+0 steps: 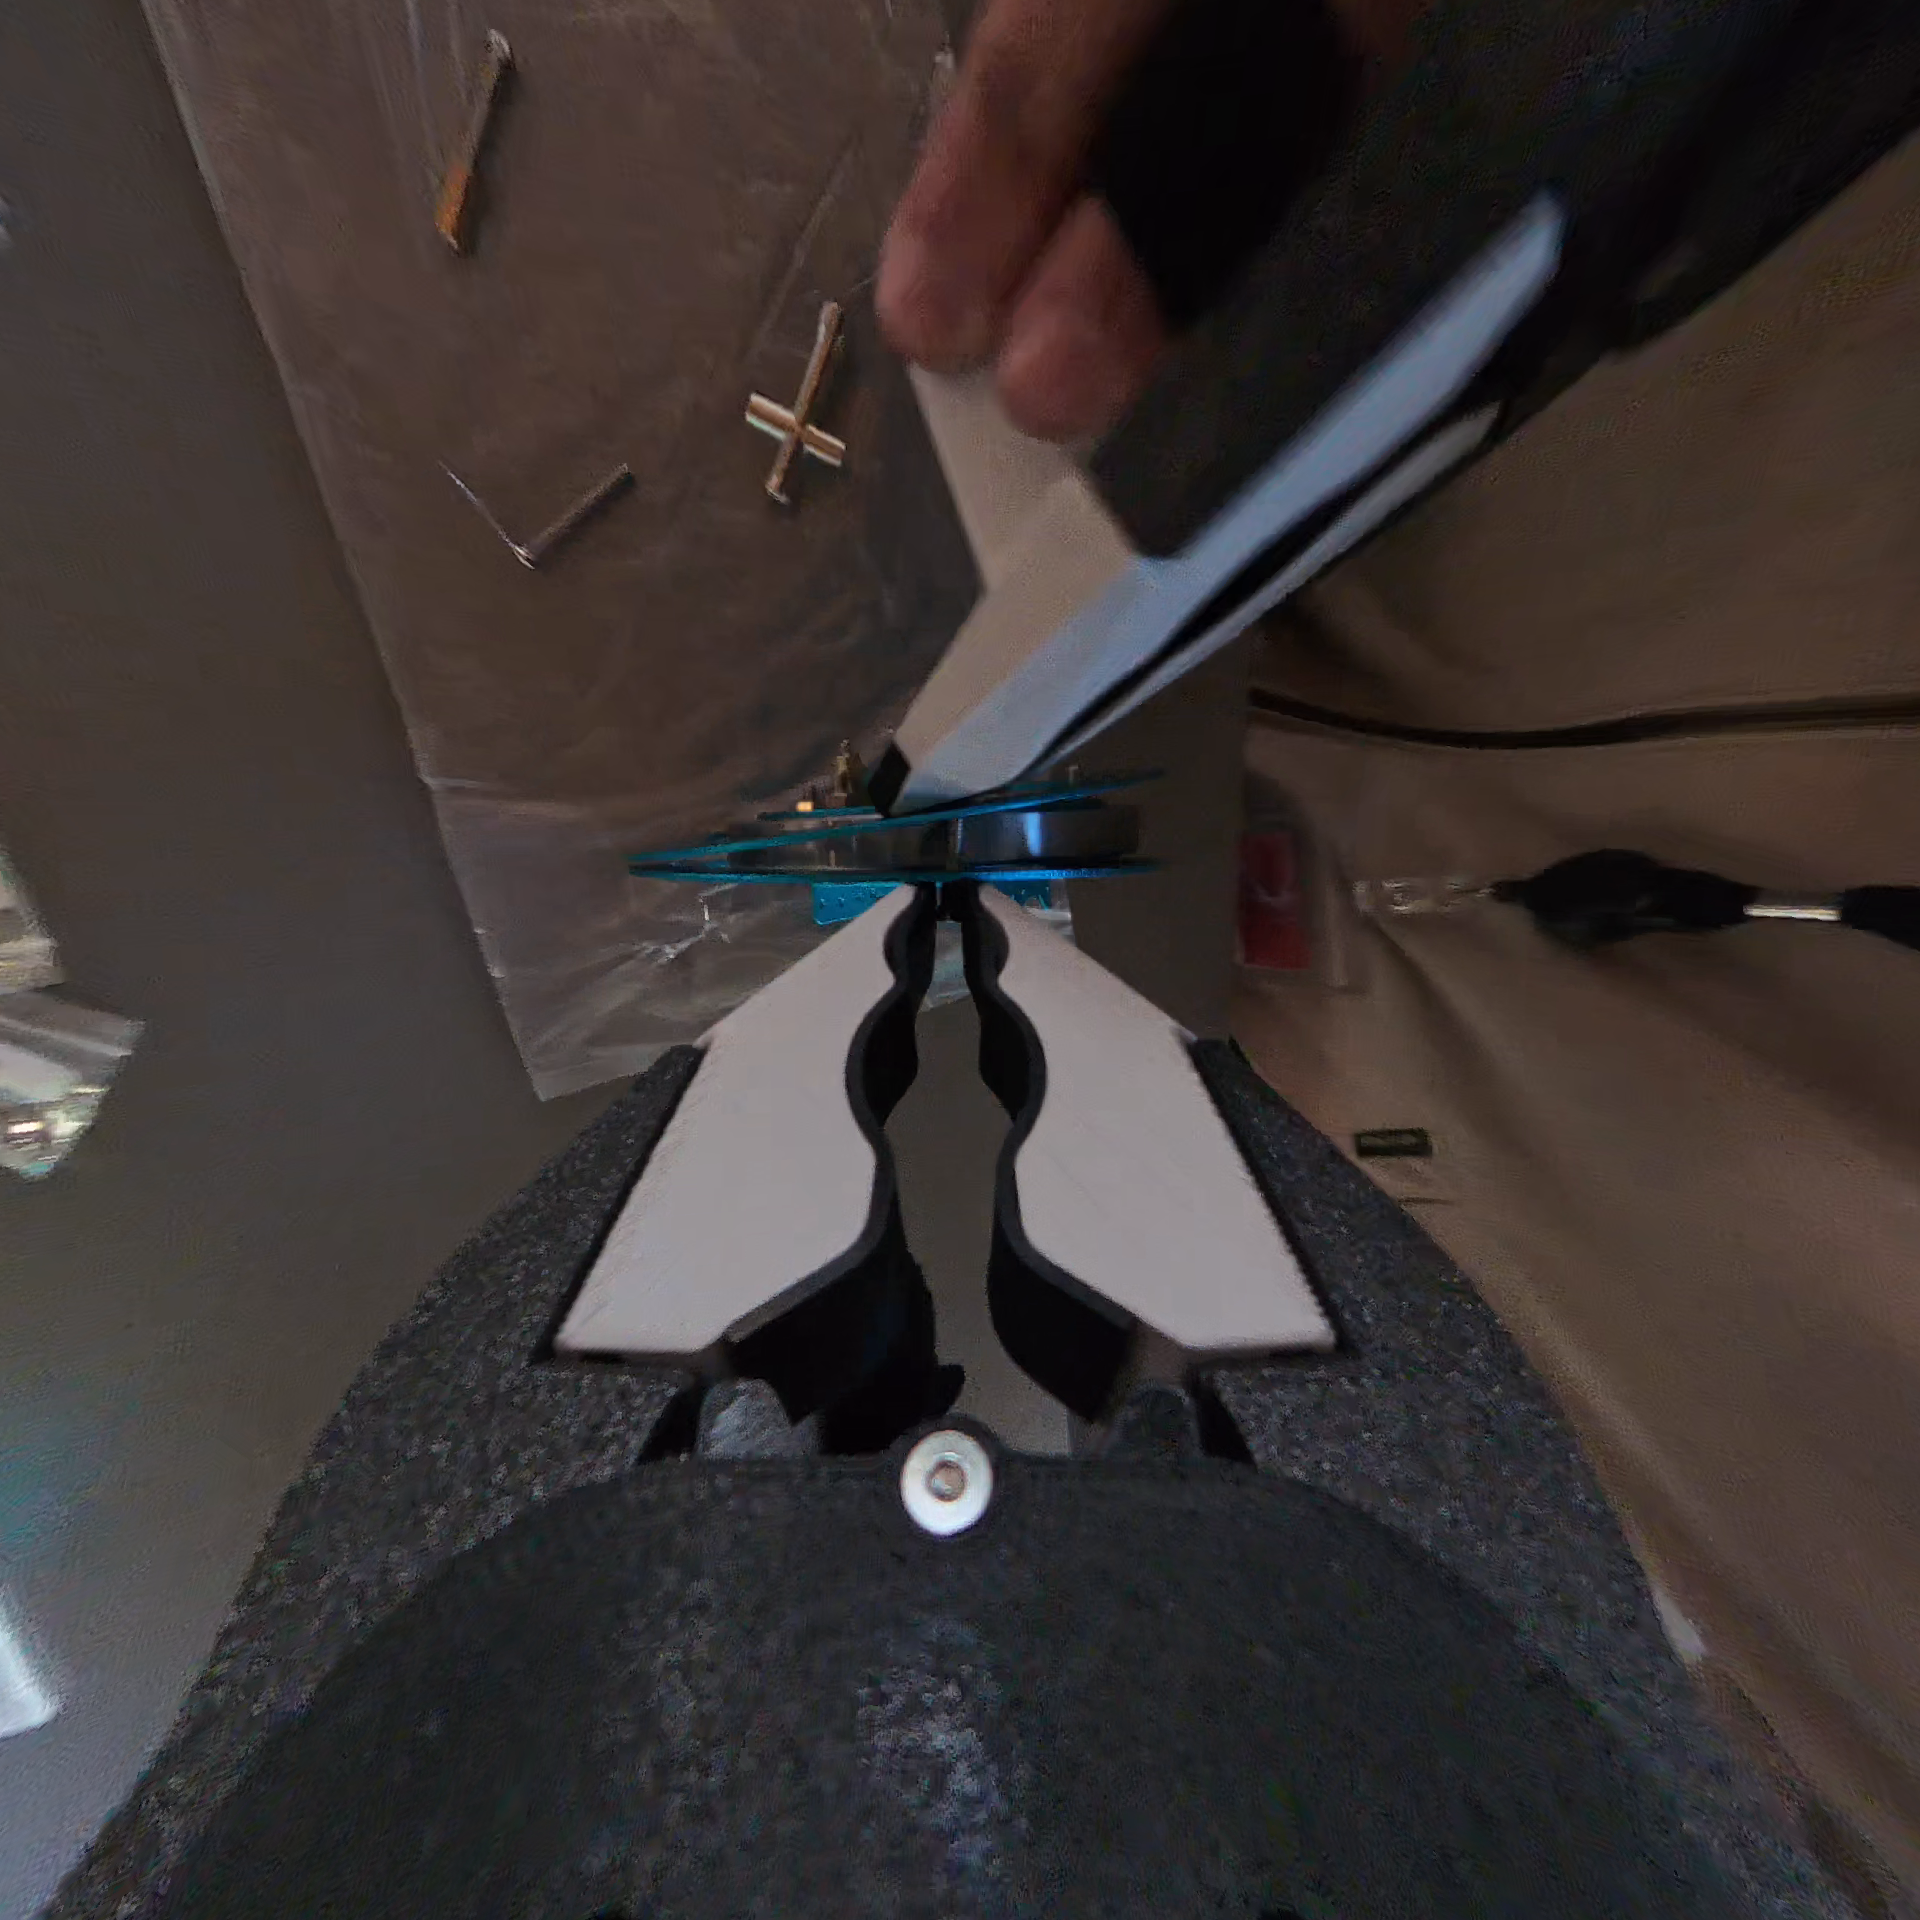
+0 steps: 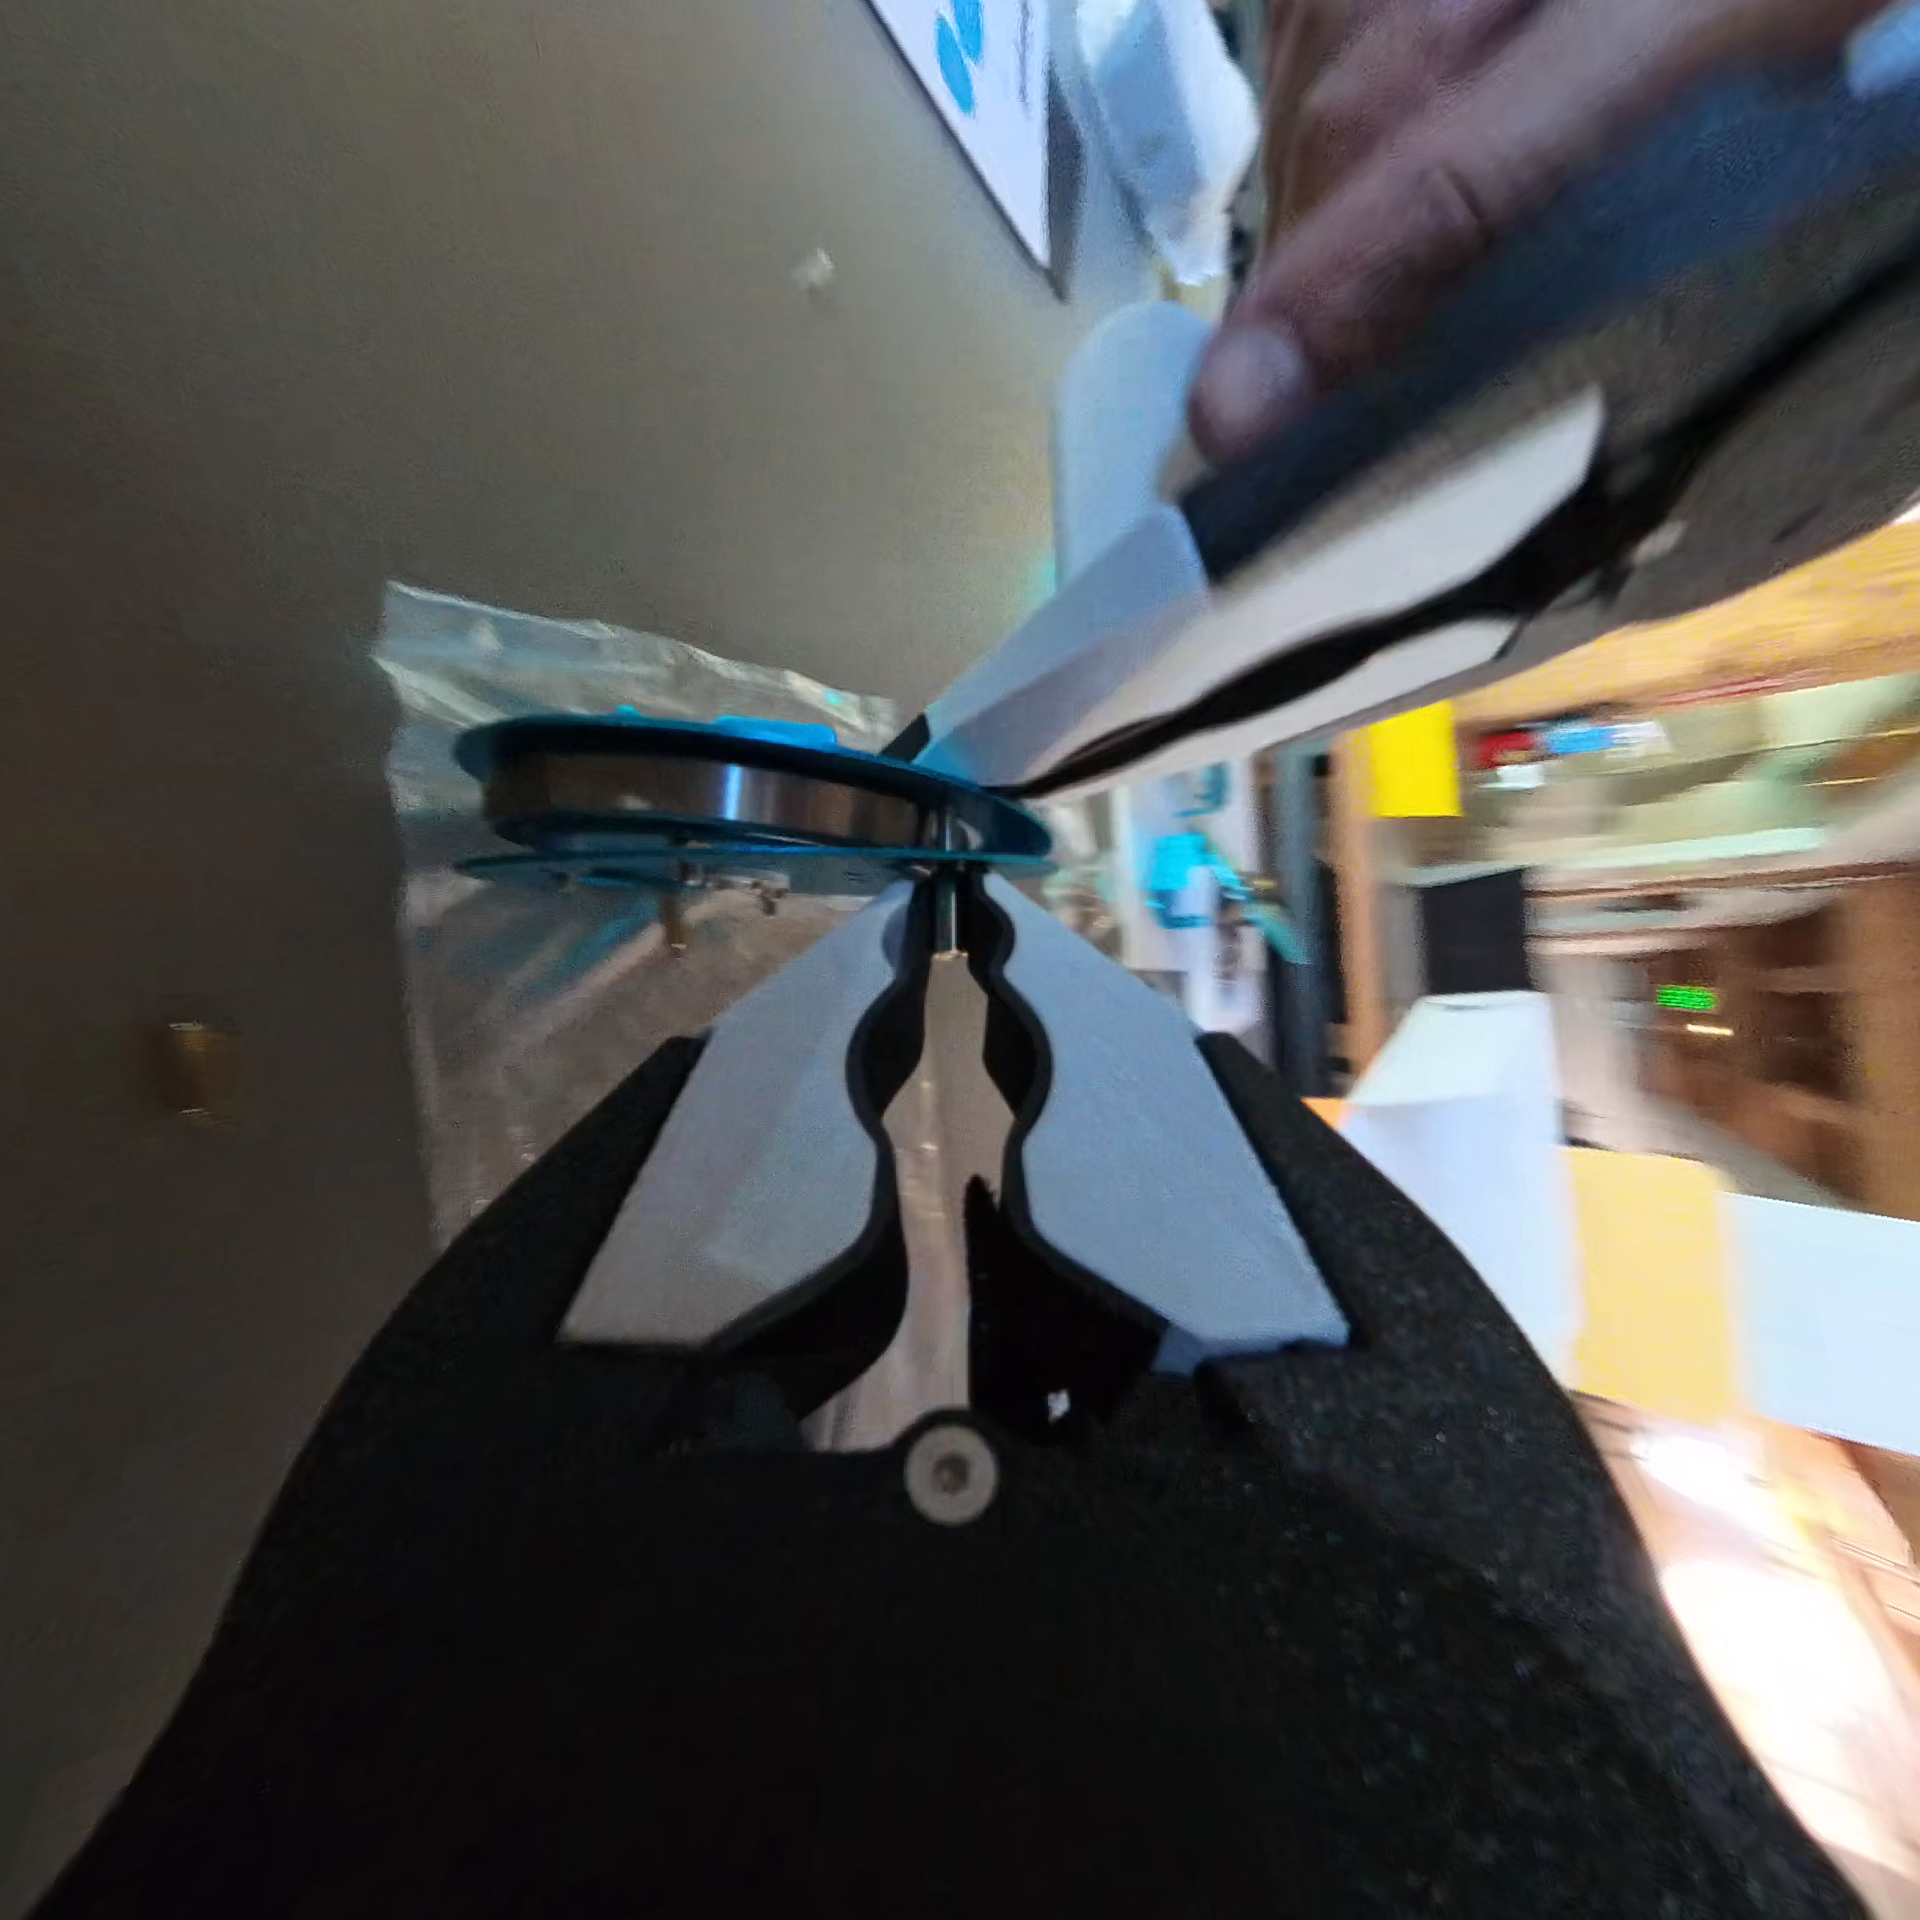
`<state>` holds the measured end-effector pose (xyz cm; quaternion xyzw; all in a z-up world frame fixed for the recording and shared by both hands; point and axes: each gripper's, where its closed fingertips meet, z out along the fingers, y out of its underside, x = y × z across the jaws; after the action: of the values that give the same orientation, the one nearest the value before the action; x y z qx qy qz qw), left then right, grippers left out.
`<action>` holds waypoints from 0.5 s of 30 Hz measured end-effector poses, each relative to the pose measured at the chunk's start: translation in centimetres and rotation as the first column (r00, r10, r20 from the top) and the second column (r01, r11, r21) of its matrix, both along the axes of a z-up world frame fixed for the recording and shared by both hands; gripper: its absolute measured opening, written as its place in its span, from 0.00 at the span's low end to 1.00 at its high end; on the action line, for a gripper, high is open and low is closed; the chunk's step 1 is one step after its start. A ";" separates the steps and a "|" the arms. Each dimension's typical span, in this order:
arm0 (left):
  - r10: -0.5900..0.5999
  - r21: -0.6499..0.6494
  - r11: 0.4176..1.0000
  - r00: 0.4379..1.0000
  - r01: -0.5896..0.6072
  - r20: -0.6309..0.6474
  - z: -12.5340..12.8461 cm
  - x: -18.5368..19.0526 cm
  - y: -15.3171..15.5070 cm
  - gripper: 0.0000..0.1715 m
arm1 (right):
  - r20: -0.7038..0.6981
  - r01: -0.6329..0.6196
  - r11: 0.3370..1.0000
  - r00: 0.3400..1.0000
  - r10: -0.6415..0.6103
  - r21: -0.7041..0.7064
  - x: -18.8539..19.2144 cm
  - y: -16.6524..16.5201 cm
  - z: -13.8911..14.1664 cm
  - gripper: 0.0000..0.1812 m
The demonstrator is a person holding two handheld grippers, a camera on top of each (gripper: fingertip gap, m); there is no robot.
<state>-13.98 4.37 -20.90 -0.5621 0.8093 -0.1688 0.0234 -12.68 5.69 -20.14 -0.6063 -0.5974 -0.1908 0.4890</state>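
Grey tabletop [image 1: 208, 727]; two grippers [image 1: 940, 920] [image 2: 948, 914], perhaps one blue disc assembly [image 1: 894, 842].

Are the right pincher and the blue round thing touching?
Touching. The right wrist view shows the right gripper shut on a small metal pin under the blue disc assembly.

Both scenes are being viewed from wrist-mounted wide-angle cameras, each looking forward along its own fingers at very close range. The blue disc assembly [image 1: 894, 842] at the fingertips is being framed from opposing sides. The opposite gripper is being caught upper right in each view.
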 end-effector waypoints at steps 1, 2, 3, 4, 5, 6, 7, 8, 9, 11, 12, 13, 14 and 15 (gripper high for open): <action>-0.009 0.038 0.999 1.000 0.008 0.029 0.0 0.0 -0.3 0.01 | -0.055 -0.017 0.996 0.998 0.013 -0.084 0.0 -0.3 -0.2 0.02; -0.024 0.074 0.997 0.998 0.020 0.062 0.0 0.1 -0.5 0.02 | -0.115 -0.036 0.984 0.993 0.016 -0.172 0.0 -0.5 -0.4 0.02; -0.051 0.119 0.992 0.994 0.039 0.096 -0.1 0.2 -0.6 0.02 | -0.175 -0.058 0.964 0.984 0.012 -0.259 0.0 -0.8 -0.5 0.02; -0.080 0.179 0.982 0.989 0.056 0.127 -0.1 0.3 -0.6 0.02 | -0.237 -0.081 0.936 0.972 -0.002 -0.341 0.0 -1.0 -0.6 0.02; -0.107 0.242 0.968 0.982 0.067 0.153 0.0 0.4 -0.6 0.02 | -0.293 -0.100 0.903 0.956 -0.030 -0.418 0.1 -1.1 -0.7 0.02; -0.134 0.300 0.951 0.975 0.076 0.175 0.0 0.5 -0.6 0.02 | -0.341 -0.124 0.859 0.938 -0.061 -0.497 0.1 -1.2 -0.8 0.03; -0.172 0.369 0.925 0.965 0.090 0.196 0.0 0.6 -0.5 0.02 | -0.376 -0.148 0.808 0.922 -0.096 -0.570 0.1 -1.3 -0.9 0.03; -0.212 0.453 0.887 0.953 0.095 0.216 0.0 0.7 -0.2 0.01 | -0.401 -0.164 0.755 0.905 -0.140 -0.635 0.1 -1.4 -0.9 0.03; -0.255 0.539 0.837 0.939 0.095 0.230 0.1 0.9 0.0 0.01 | -0.416 -0.177 0.700 0.890 -0.187 -0.692 0.1 -1.4 -1.0 0.03; -0.341 0.699 0.710 0.909 0.084 0.238 0.2 1.1 0.3 0.01 | -0.418 -0.203 0.562 0.862 -0.285 -0.802 0.2 -1.6 -1.1 0.02; -0.384 0.767 0.637 0.893 0.074 0.234 0.2 1.2 0.4 0.01 | -0.405 -0.218 0.474 0.850 -0.338 -0.853 0.2 -1.8 -1.1 0.02; -0.426 0.828 0.558 0.877 0.062 0.222 0.3 1.3 0.4 0.01 | -0.386 -0.238 0.376 0.838 -0.387 -0.895 0.2 -2.1 -1.1 0.02; -0.470 0.880 0.472 0.858 0.045 0.208 0.4 1.4 0.4 0.01 | -0.363 -0.261 0.278 0.825 -0.433 -0.924 0.3 -2.3 -1.1 0.02; -0.511 0.920 0.391 0.837 0.025 0.195 0.4 1.6 0.3 0.01 | -0.333 -0.294 0.155 0.816 -0.473 -0.943 0.2 -2.7 -1.0 0.02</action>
<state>-12.42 4.68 -20.52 -0.2638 0.8259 0.1564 0.4731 -12.44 2.94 -21.17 -0.8352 -0.3577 0.4014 0.1151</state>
